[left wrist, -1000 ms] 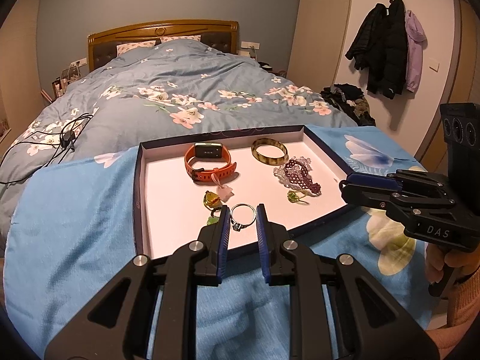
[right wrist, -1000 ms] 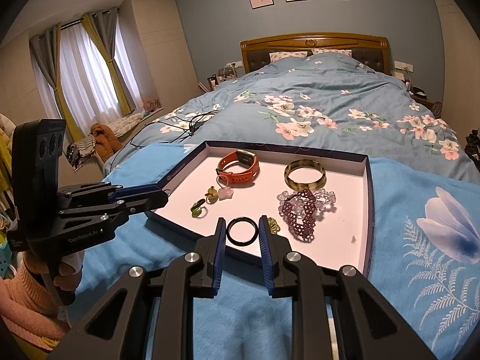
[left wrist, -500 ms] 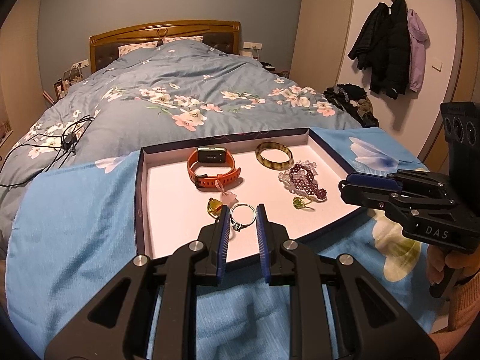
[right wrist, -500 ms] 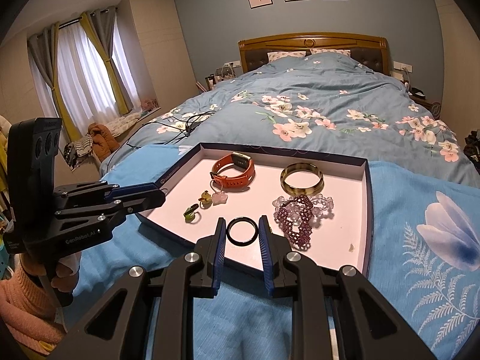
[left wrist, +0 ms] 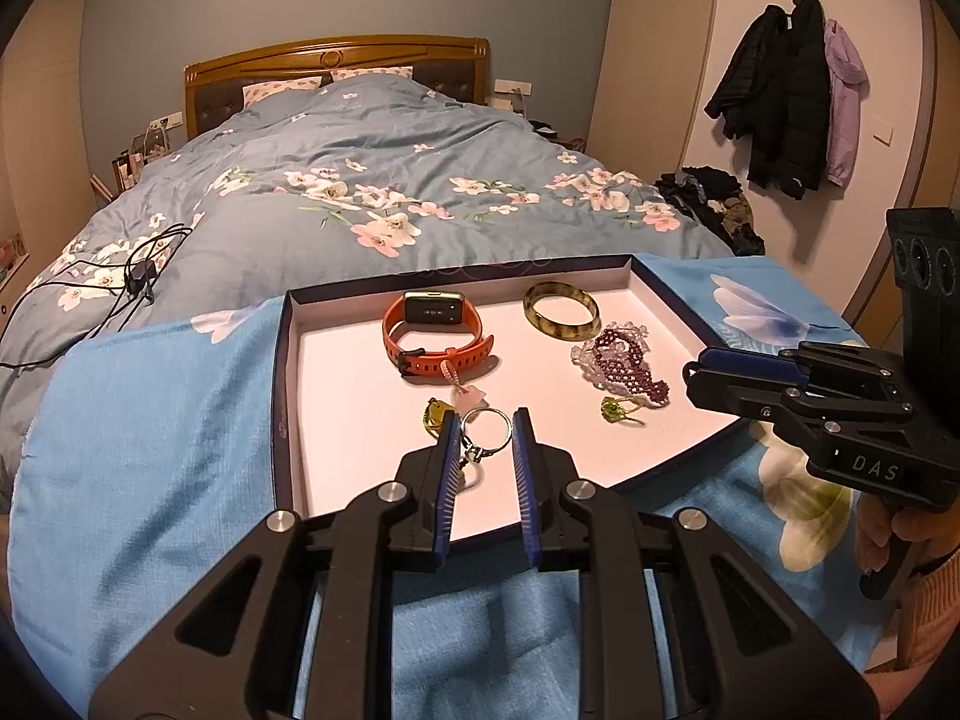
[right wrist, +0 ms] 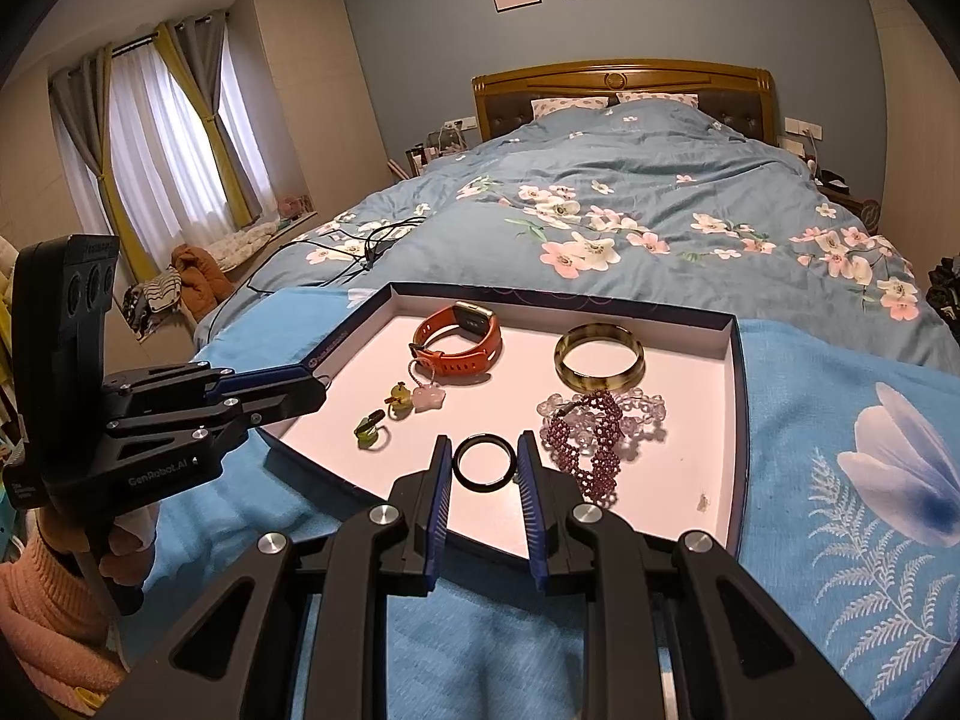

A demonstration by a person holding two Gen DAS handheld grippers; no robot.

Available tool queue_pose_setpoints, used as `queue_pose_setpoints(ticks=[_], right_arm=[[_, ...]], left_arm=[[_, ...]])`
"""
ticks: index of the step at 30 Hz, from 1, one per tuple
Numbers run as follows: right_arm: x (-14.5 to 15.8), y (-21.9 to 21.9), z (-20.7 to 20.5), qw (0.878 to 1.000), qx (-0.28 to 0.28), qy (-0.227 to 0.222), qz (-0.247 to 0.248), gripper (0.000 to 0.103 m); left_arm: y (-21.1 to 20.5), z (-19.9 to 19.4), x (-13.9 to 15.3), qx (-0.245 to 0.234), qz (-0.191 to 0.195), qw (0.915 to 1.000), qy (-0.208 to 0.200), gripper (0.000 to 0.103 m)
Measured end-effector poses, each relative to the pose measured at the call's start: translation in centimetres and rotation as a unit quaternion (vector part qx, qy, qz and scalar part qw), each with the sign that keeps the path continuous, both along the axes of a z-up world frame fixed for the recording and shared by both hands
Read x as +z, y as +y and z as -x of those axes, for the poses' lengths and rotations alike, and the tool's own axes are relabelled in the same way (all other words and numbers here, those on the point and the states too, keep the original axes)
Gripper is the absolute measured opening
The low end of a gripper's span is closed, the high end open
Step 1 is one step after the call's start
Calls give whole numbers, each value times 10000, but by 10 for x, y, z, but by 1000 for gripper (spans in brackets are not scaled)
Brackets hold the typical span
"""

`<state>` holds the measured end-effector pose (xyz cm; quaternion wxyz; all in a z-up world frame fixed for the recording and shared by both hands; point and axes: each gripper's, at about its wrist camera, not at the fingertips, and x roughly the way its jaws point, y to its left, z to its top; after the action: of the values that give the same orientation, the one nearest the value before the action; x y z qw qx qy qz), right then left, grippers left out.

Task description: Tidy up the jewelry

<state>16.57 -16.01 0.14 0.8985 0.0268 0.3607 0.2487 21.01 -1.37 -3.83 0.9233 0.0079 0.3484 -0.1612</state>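
A shallow box tray (left wrist: 288, 396) (right wrist: 737, 396) with a pale pink floor lies on a blue cloth on the bed. My left gripper (left wrist: 486, 429) is shut on a silver ring (left wrist: 485, 427) and holds it over the tray's near edge. My right gripper (right wrist: 483, 462) is shut on a black ring (right wrist: 483, 463) above the tray's near edge. In the tray lie an orange smartwatch (left wrist: 437, 330) (right wrist: 459, 341), a brown-green bangle (left wrist: 561, 309) (right wrist: 599, 357), a purple and clear bead bracelet pile (left wrist: 621, 360) (right wrist: 591, 435), a pink charm (right wrist: 427, 399) and small green pieces (left wrist: 618, 408) (right wrist: 369, 432).
The blue cloth (left wrist: 150, 420) covers the foot of the bed, with the floral duvet (left wrist: 360, 192) behind it. A black cable (left wrist: 120, 282) lies on the duvet at the left. Coats (left wrist: 786, 90) hang on the right wall. Curtains (right wrist: 150, 138) hang at the left.
Both grippers have drawn back and risen a little from the tray, each still holding its ring. The tray's contents look farther off.
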Motion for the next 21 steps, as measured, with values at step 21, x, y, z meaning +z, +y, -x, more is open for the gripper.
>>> queue_pose_setpoints(ticks=[21], right_arm=[[-9, 1, -13, 9999, -80, 107, 85, 20]], left_arm=[[0, -13, -6, 105, -67, 9999, 67, 18]])
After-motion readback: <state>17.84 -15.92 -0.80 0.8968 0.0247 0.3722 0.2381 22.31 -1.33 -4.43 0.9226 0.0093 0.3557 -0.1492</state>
